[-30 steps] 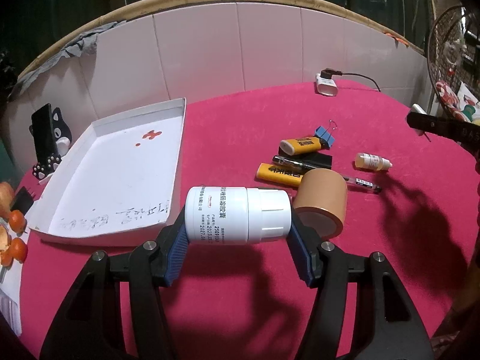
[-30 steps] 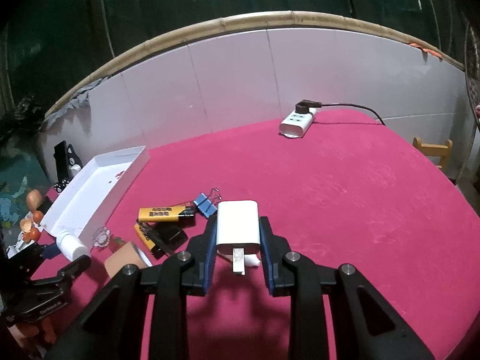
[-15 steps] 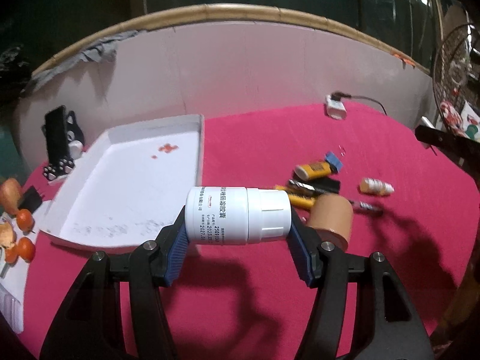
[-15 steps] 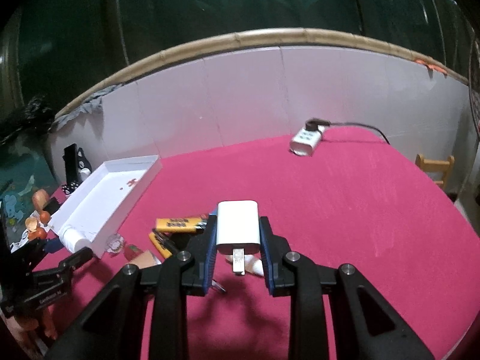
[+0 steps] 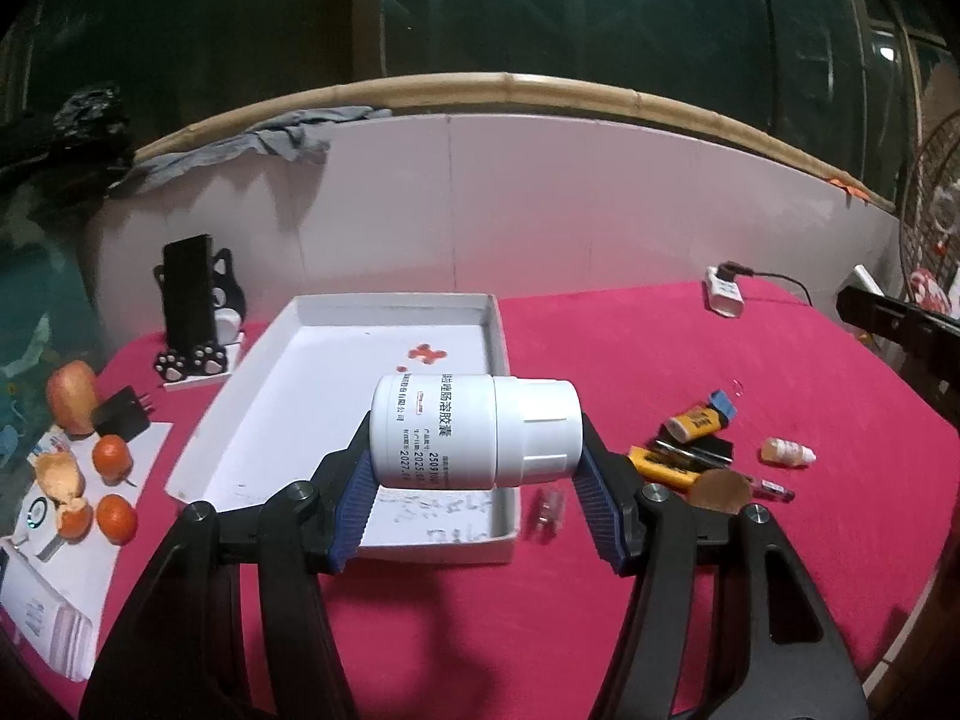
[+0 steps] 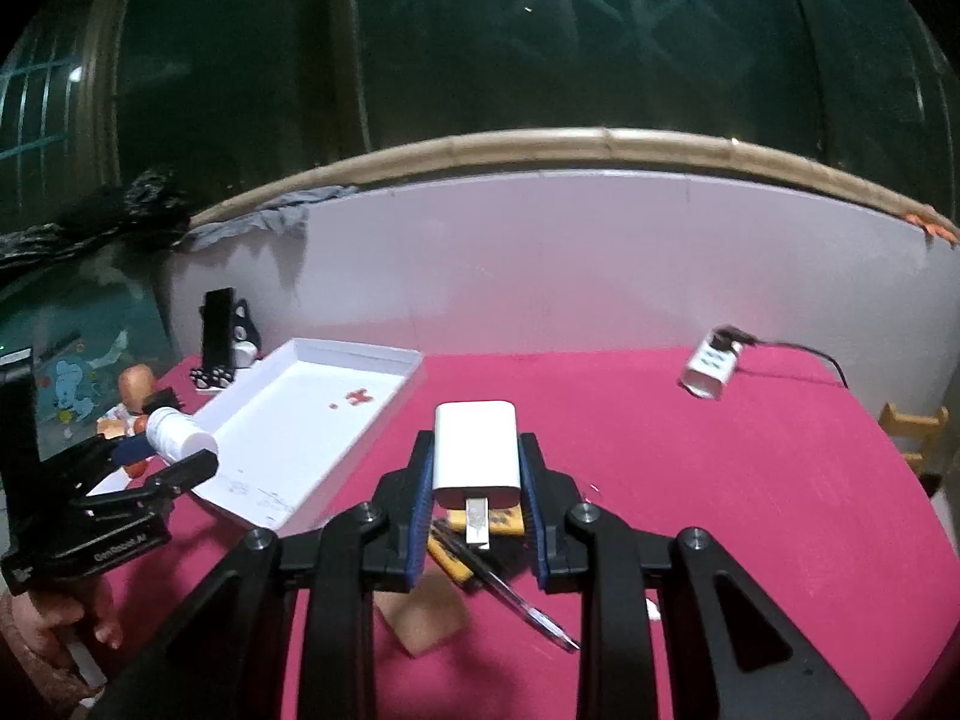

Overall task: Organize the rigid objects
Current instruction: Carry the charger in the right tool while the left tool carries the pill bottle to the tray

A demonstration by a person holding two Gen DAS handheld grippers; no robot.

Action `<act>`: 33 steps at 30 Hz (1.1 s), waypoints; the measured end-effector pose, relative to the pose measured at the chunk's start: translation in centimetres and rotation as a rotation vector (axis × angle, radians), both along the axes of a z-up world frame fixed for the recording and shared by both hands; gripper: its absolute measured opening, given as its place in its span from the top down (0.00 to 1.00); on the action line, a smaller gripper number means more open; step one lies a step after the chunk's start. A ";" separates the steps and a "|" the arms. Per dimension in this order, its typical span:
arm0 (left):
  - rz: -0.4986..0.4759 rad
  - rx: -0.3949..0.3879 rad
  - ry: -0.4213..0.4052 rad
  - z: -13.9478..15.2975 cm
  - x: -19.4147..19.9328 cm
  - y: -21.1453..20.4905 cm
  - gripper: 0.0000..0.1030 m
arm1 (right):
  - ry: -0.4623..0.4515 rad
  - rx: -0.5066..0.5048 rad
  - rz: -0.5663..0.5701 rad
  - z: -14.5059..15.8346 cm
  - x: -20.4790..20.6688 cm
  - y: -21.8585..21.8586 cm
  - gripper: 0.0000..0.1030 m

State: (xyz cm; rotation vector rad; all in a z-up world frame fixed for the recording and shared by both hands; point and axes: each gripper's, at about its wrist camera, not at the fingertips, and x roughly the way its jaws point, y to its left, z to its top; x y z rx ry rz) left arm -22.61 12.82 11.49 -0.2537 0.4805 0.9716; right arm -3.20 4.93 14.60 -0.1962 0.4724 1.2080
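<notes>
Your left gripper (image 5: 477,468) clamps the white pill bottle (image 5: 474,429) sideways (cap to the right) above the white tray (image 5: 384,396). Your right gripper (image 6: 477,504) grips the white USB charger (image 6: 476,453) above the lighters (image 6: 501,519) and pen (image 6: 522,603).

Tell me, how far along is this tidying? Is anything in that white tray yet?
Nothing looks put away: the white tray holds no objects. In hand: the left gripper clamps a white pill bottle above the tray's near end, and the right gripper clamps a white charger. Left on the red cloth: yellow lighters, a pen, a tape roll and a small dropper bottle.
</notes>
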 end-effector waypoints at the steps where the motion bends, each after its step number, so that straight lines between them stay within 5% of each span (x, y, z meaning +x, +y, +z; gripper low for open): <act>1: 0.008 -0.001 -0.006 0.2 -0.4 0.2 0.42 | -0.007 0.003 0.010 0.3 -0.3 0.5 0.76; 23: 0.105 0.001 -0.027 0.8 -3.9 2.2 0.42 | 0.025 0.037 0.120 1.6 -3.5 6.5 0.76; 33: 0.156 -0.010 -0.016 2.0 -4.7 7.5 0.42 | 0.047 0.014 0.155 1.2 -4.6 9.4 0.76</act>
